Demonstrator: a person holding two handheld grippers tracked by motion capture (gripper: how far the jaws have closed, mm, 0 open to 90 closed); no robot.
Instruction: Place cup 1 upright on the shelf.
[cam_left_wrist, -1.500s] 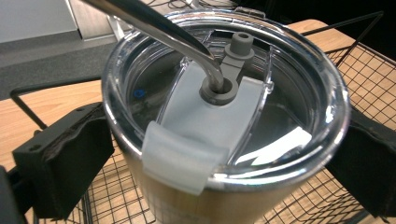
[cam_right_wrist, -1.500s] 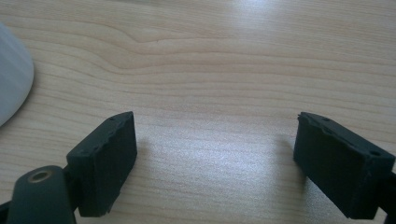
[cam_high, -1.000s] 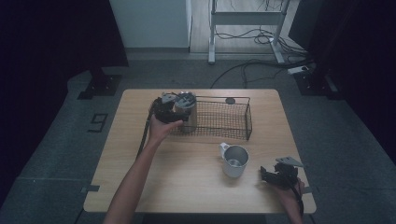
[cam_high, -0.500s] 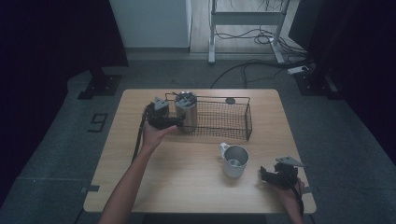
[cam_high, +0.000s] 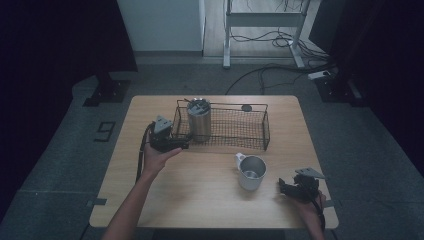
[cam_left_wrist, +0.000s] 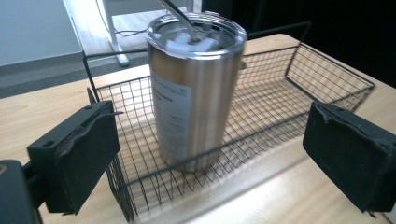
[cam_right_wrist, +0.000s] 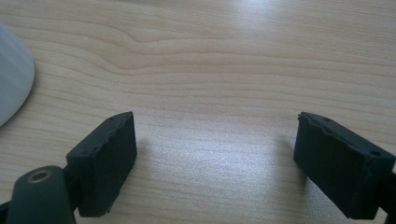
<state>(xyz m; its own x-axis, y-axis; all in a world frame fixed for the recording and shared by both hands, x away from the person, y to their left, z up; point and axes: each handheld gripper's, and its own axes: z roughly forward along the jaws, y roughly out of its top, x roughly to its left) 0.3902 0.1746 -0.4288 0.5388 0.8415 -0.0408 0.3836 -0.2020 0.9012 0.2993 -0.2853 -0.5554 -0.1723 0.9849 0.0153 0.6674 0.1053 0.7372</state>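
Note:
A steel tumbler (cam_high: 199, 120) (cam_left_wrist: 196, 88) with a lid and a straw stands upright in the left end of a black wire basket (cam_high: 240, 131) (cam_left_wrist: 299, 88). My left gripper (cam_high: 183, 144) (cam_left_wrist: 212, 144) is open just outside the basket's near left corner. It points at the tumbler, with nothing between its jaws. A metal mug (cam_high: 251, 172) (cam_right_wrist: 11, 79) stands on the table in front of the basket. Right of the mug, near the table's front right corner, my right gripper (cam_high: 284, 188) (cam_right_wrist: 215, 140) rests low over bare wood. Its jaws are apart and empty.
A small dark round object (cam_high: 246, 107) lies on the wooden table (cam_high: 200, 200) behind the basket. Cables and a metal frame (cam_high: 265, 20) are on the floor beyond the far edge.
My left gripper has let go of the tumbler, left it standing in the basket and drawn back left and toward the near side. The right gripper has not moved.

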